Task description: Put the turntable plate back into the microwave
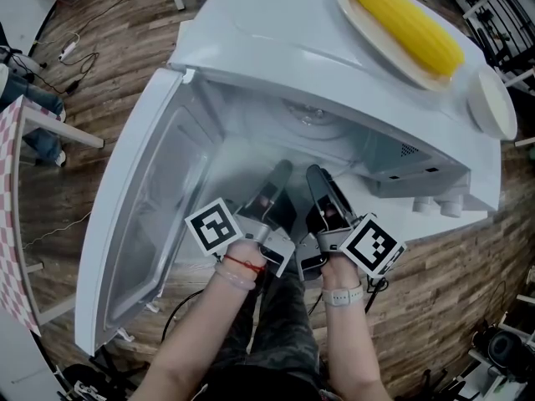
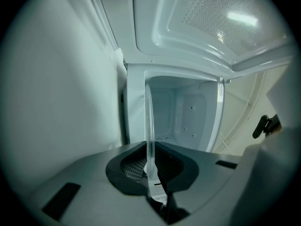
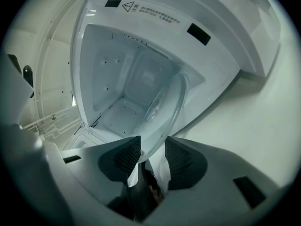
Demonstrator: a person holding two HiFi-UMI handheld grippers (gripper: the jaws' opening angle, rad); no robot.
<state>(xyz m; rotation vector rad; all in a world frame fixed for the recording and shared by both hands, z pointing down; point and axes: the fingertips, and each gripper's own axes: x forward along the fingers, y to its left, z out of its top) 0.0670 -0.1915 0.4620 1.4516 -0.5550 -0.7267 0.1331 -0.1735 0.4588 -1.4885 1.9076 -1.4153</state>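
**Turntable plate (image 2: 149,126) held on edge at the open microwave (image 1: 276,40)**

Head view: the left tool (image 1: 280,172) and the right tool (image 1: 316,174) reach side by side into the microwave's mouth, with the door swung wide. Corn (image 1: 405,23) on a dish (image 1: 355,15) sits on top.

Left gripper view: the left tool is clenched on the clear plate's rim, and the plate stands upright before the empty cavity.

Right gripper view: the right tool is released, its jaws wide. The rim lies between them, unpinched.

The step appears to be carrying the plate in. Next it likely needs tipping flat and lowering onto the centre of the cavity floor.
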